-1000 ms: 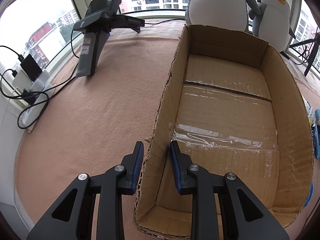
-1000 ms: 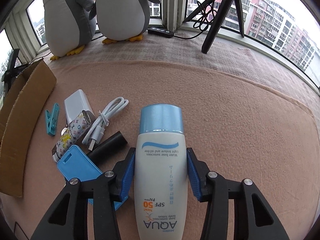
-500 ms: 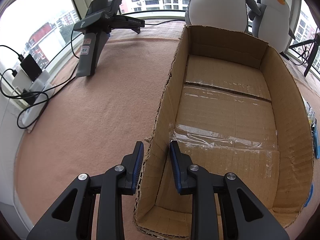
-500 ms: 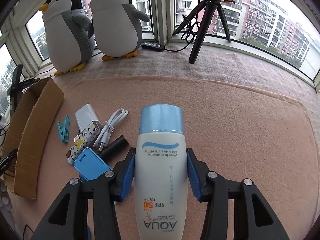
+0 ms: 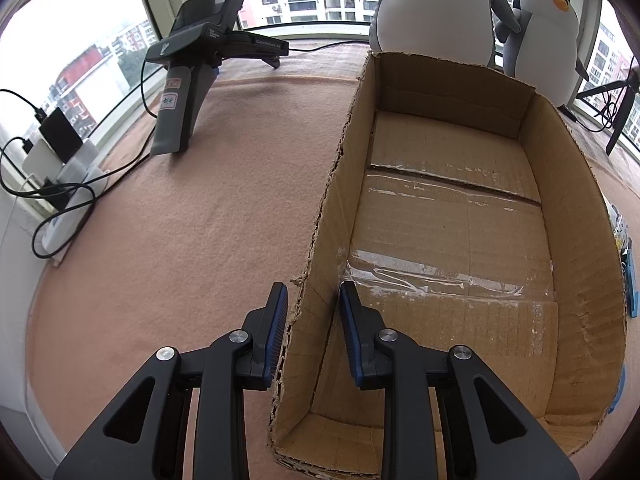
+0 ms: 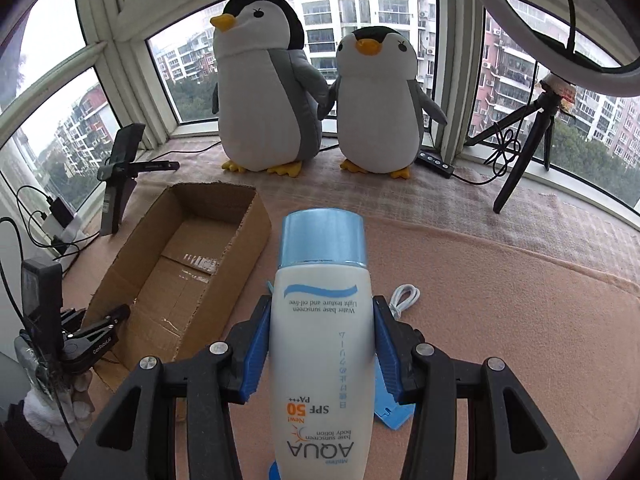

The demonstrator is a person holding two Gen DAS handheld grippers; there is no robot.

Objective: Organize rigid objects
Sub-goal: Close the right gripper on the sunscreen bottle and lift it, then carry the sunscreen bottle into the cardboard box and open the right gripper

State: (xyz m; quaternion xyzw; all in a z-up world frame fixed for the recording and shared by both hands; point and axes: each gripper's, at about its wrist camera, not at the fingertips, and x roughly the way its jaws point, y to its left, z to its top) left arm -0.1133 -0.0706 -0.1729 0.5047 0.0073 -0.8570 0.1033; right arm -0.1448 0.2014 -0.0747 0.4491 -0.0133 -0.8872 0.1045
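Note:
My right gripper [image 6: 322,332] is shut on a white sunscreen bottle [image 6: 322,360] with a light blue cap, held up above the pink table cloth. An open cardboard box [image 5: 460,240] lies on the cloth; it also shows in the right wrist view [image 6: 180,264], to the left of the bottle. My left gripper [image 5: 313,304] straddles the box's near left wall [image 5: 320,248], one finger inside and one outside, jaws narrowly parted with the cardboard between them. A white cable [image 6: 404,296] and a blue card [image 6: 394,414] lie under the bottle, partly hidden.
Two plush penguins [image 6: 268,96] stand at the window behind the box. A black tripod [image 6: 524,152] stands at the right. A spare gripper on a stand [image 5: 192,80] and chargers with cables [image 5: 52,160] sit left of the box. The left gripper shows at far left [image 6: 80,340].
My right gripper has lifted the bottle and swung left, so the box and penguins now fill the view and the loose items dropped below it. The left gripper has not moved.

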